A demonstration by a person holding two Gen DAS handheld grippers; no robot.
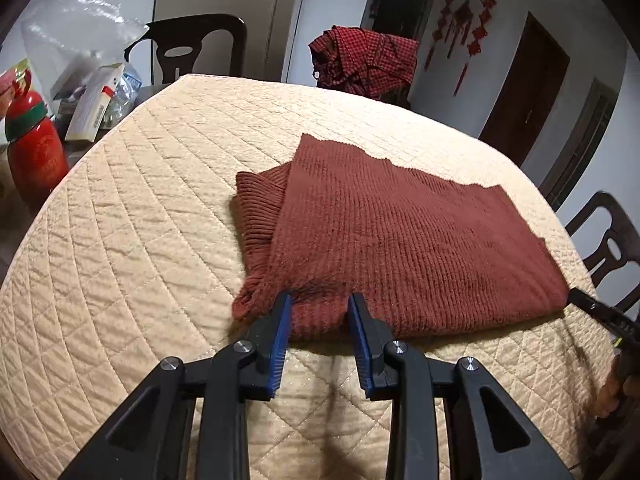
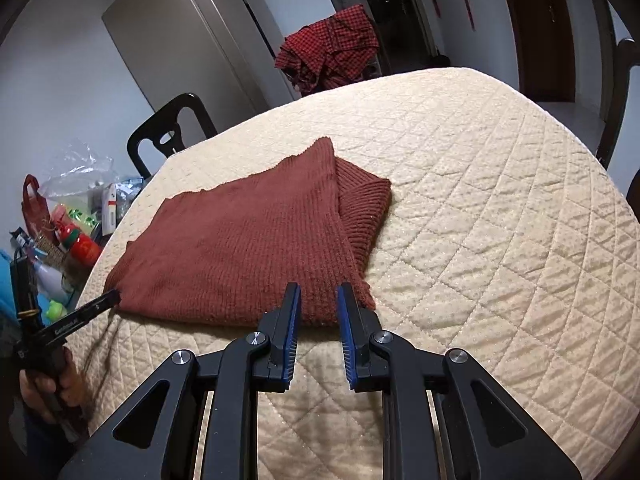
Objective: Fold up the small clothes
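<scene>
A rust-brown ribbed knit garment [image 1: 384, 236] lies folded flat on the cream quilted table cover [image 1: 140, 240]; a ribbed part sticks out at one side [image 1: 260, 208]. It also shows in the right wrist view [image 2: 248, 236]. My left gripper [image 1: 319, 300] is open, its blue-padded fingertips at the garment's near edge, astride the folded hem. My right gripper [image 2: 318, 290] is open too, its tips at the near edge by the garment's corner. The other gripper's tip shows at the garment's far corner in each view [image 1: 592, 308] [image 2: 92, 312].
A red checked cloth [image 1: 364, 60] hangs over a chair beyond the table. Dark chairs [image 1: 192, 48] [image 1: 612, 248] stand around it. A red bottle [image 1: 34, 148], boxes and plastic bags [image 1: 92, 96] crowd the side. The quilted cover [image 2: 500, 200] spreads wide beside the garment.
</scene>
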